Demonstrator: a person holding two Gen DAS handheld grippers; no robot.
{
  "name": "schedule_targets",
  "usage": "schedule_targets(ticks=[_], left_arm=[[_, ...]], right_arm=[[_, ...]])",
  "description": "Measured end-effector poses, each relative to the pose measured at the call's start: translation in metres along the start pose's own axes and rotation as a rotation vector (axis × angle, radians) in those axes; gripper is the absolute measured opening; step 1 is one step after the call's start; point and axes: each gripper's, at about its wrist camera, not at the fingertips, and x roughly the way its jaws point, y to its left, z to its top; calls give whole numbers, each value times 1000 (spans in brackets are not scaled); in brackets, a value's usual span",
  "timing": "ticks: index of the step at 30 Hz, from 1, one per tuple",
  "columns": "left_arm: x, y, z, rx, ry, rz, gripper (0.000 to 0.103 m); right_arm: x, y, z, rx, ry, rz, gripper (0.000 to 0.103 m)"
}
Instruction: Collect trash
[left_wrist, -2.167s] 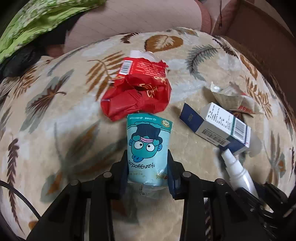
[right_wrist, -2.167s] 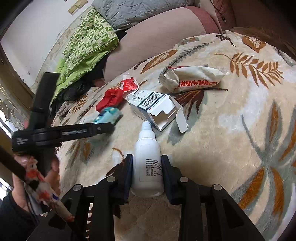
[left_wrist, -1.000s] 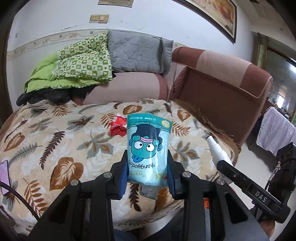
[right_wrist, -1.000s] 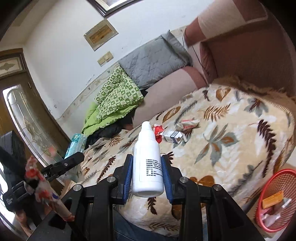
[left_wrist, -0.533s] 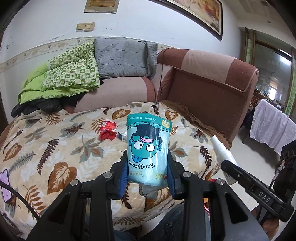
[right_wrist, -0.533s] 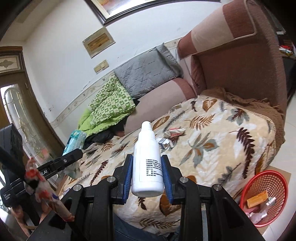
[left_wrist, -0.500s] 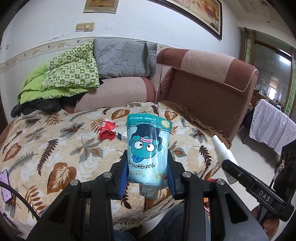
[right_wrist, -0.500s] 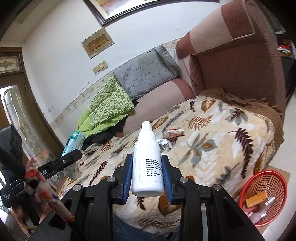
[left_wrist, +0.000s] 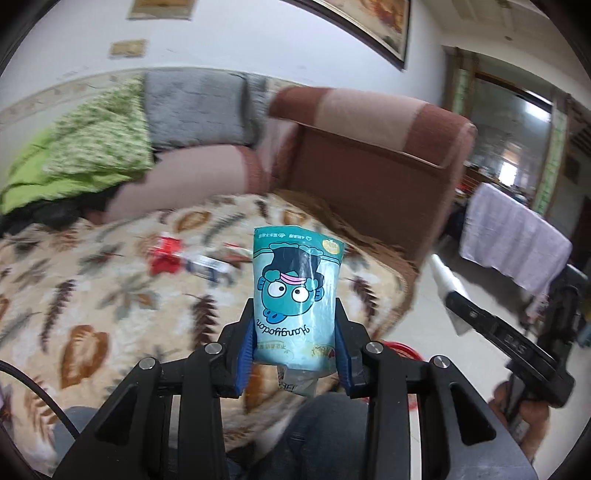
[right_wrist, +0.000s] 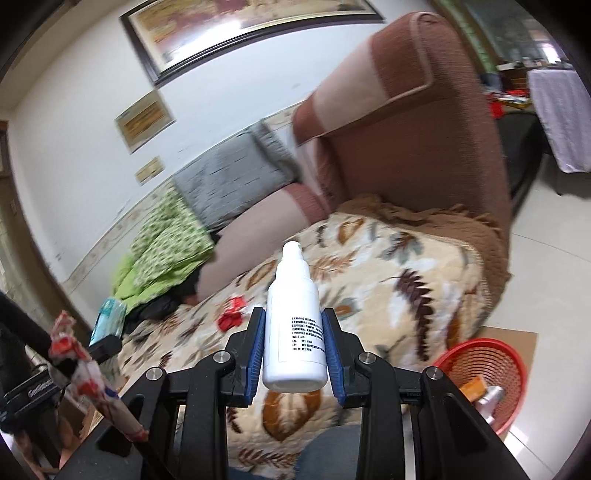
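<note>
Change: both views have swung to the right since half a second ago; the red basket (right_wrist: 480, 376) now sits larger in the right wrist view, and the background is smeared by motion.
Left hand-held gripper (left_wrist: 295, 350): clamped on a teal packet (left_wrist: 297, 299), blue pads pressing its two sides.
Packet: long axis runs along the fingers, away from the camera; its cartoon face and script print, roughly "Hangyodon", read upside down; the crumpled near end hangs between the fingers.
Right hand-held gripper (right_wrist: 294, 354): closed on a white bottle (right_wrist: 293, 332), held low on its body.
Bottle: upright in the view, nozzle pointing away along the fingers; its label has small dark lines of print too fine to read.
Basket: on the floor beside the leaf-print blanket (right_wrist: 399, 280), partly cut off by the right gripper; an orange piece and a pale item lie inside, hard to make out.
Blanket: a red wrapper (left_wrist: 166, 254) and a blue-and-white box (left_wrist: 208, 266) lie near each other on it, both blurred.
Cross view: the bottle tip and right gripper show at the right edge of the left wrist view.
</note>
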Motion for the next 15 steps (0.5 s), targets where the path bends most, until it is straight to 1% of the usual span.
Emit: schedule_targets(ticks=[5, 9, 11, 15], left_arm=[[21, -29, 0, 42, 45, -74, 35], [41, -60, -3, 86, 75, -138, 35], [55, -77, -5, 108, 107, -169, 35], [75, -107, -9, 164, 139, -189, 35]], right_arm=[[-9, -36, 0, 81, -8, -66, 33], [-13, -62, -2, 140, 2, -105, 33], [-14, -72, -3, 162, 3, -123, 33], [-19, -96, -6, 206, -1, -162, 33]])
